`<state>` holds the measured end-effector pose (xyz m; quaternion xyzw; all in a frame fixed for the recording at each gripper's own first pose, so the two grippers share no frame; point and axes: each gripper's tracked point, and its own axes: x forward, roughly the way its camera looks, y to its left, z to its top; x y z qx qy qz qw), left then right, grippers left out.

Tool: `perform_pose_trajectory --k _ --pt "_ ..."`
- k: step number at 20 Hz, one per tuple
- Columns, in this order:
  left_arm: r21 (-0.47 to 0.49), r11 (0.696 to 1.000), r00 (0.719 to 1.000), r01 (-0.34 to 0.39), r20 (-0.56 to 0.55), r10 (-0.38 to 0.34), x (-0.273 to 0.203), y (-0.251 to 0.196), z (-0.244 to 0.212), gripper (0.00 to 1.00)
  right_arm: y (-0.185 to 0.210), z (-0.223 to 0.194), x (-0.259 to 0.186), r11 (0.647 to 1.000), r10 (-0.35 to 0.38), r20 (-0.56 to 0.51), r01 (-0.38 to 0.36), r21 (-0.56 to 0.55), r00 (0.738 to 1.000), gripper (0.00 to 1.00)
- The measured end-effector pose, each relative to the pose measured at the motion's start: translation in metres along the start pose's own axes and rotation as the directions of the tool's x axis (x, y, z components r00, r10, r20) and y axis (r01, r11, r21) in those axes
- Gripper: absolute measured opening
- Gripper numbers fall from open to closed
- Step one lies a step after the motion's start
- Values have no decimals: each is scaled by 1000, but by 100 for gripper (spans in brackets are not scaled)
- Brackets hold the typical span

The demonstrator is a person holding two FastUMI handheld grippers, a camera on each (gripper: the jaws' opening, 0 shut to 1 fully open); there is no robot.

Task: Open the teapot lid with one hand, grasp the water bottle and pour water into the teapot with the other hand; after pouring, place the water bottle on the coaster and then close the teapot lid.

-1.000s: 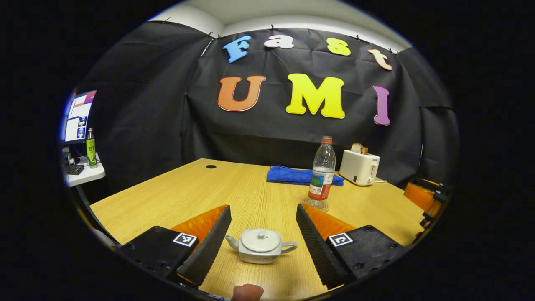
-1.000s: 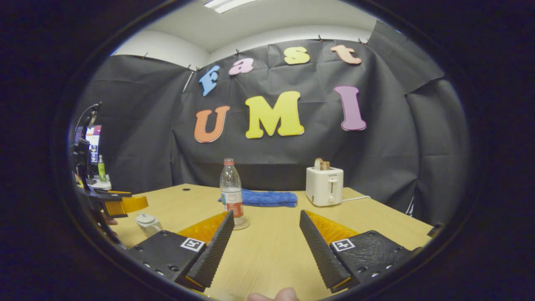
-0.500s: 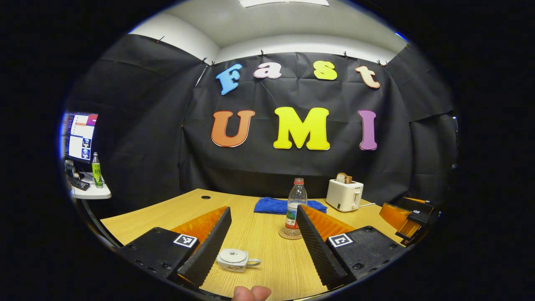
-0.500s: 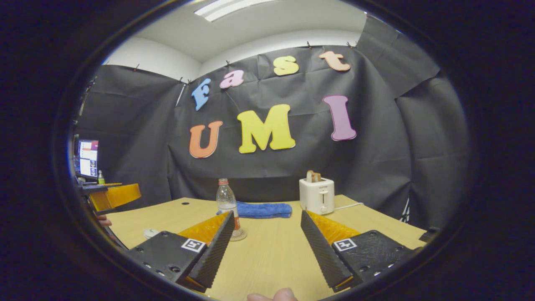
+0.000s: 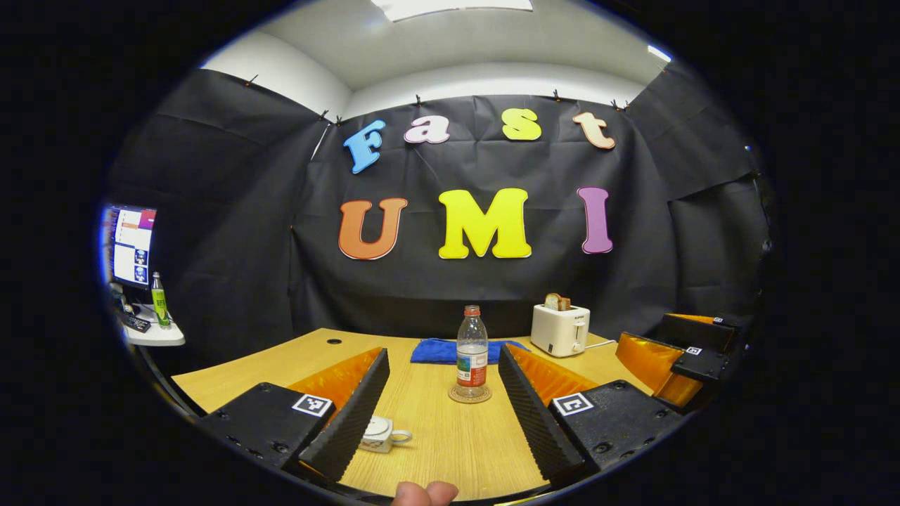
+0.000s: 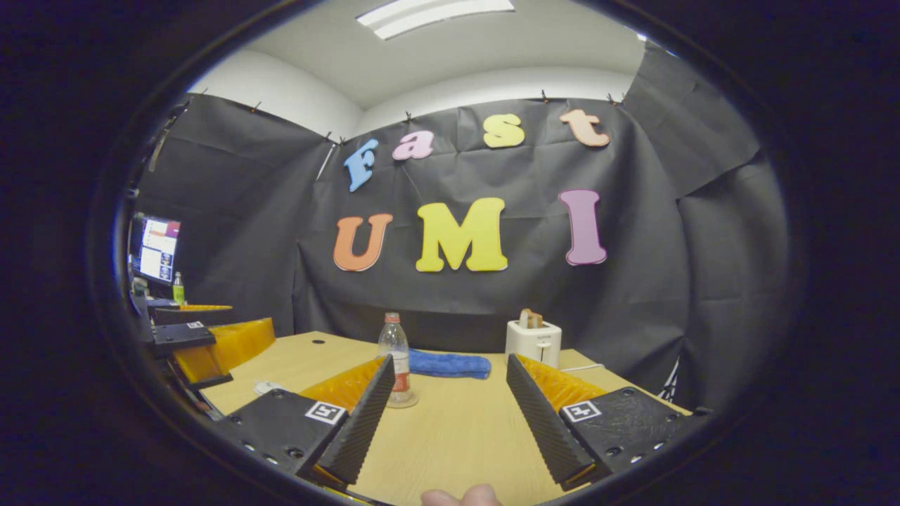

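Both grippers are pulled back and raised relative to a second ago: in the left gripper view the teapot (image 5: 380,433) has gone from sitting large and centred between the fingers to a small shape low at the inner edge of the left finger, half hidden by it, lid on. The left gripper (image 5: 443,407) has its fingers spread wide with nothing between them; the right gripper (image 6: 446,414) is likewise spread and empty. The water bottle (image 5: 472,351) stands upright on the coaster (image 5: 470,395), cap on, farther off in both views than before, with the blue cloth (image 5: 439,351) and the toaster (image 5: 560,329) behind it on the wooden table (image 5: 436,450). In the right gripper view the left gripper shows at the left edge, held above the table. Judgement: with bottle on coaster, lid seated and both tools withdrawing open, this reads as either the finished state or a reset; the frames cannot tell whether water is in the pot.
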<state>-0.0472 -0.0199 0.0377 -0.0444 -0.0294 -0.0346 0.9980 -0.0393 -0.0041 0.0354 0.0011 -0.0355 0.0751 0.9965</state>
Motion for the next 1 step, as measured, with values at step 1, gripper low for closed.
perform_pose_trajectory --k 1 --pt "-5 1000 1000 7 -10 -7 -1 -3 -1 98 5 1 -5 1000 9 -4 -9 13 1000 95"
